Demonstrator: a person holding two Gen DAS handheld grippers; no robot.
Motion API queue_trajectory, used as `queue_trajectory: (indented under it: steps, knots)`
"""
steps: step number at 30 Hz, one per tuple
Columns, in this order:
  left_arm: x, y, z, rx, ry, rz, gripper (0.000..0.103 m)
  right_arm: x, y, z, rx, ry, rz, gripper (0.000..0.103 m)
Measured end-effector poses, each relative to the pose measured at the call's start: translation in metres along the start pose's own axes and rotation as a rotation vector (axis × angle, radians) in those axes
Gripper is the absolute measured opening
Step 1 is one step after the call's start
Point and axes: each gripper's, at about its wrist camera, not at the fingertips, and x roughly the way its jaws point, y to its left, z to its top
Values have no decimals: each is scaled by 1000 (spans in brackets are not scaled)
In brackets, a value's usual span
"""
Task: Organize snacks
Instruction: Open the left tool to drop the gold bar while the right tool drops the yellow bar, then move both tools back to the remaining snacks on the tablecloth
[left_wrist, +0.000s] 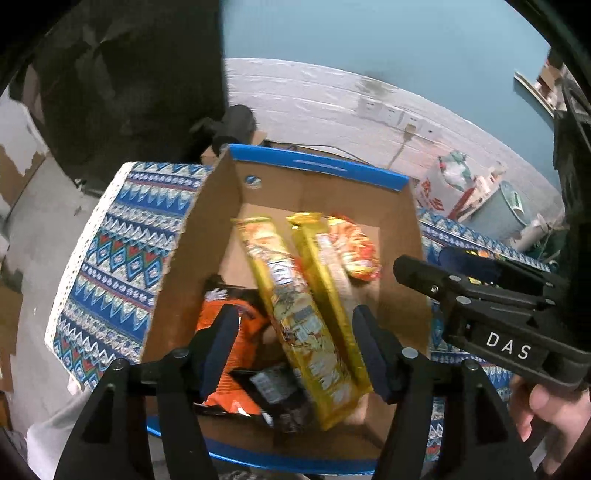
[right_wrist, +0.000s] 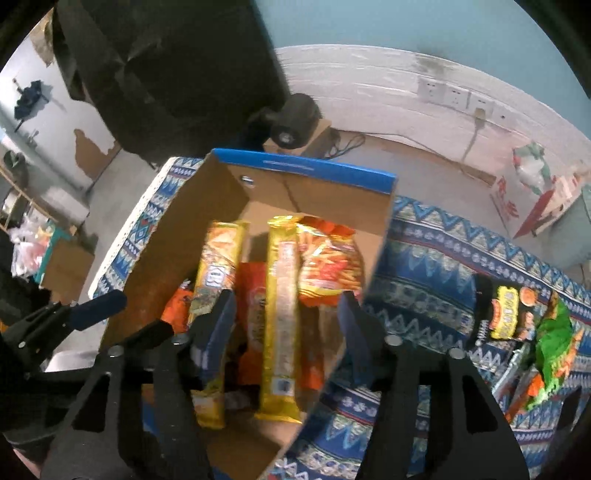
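A cardboard box with a blue rim (left_wrist: 317, 171) (right_wrist: 306, 171) stands on a patterned cloth. Inside lie two long yellow biscuit packs (left_wrist: 295, 314) (right_wrist: 280, 314), an orange-red chip bag (left_wrist: 354, 247) (right_wrist: 328, 269), an orange pack (left_wrist: 229, 332) and a dark pack (left_wrist: 280, 398). My left gripper (left_wrist: 291, 350) is open and empty above the box. My right gripper (right_wrist: 286, 332) is open and empty above the box's right side; it also shows in the left wrist view (left_wrist: 480, 302). A black-and-yellow snack (right_wrist: 506, 314) and a green bag (right_wrist: 554, 339) lie on the cloth to the right.
The blue patterned cloth (left_wrist: 118, 251) (right_wrist: 436, 266) covers the table. A dark chair back (right_wrist: 177, 74) and a black round device (right_wrist: 295, 118) stand behind the box. A red-and-white carton (right_wrist: 524, 195) sits by the wall with sockets (right_wrist: 454, 96).
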Motion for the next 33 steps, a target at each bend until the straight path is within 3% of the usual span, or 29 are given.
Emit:
queue_trajectory:
  steps: [7,17,33]
  knots:
    - [7,-21,-2,7,38,-47,69,-23,-31,-8,19,-22,-59,73]
    - [15,-51,-3,13,75,-98,69,-51,-98,-26,124,-33,-139,74]
    - [22,-111,0,97,89,-105,73,-86,-175,-70,207,-29,-217,79]
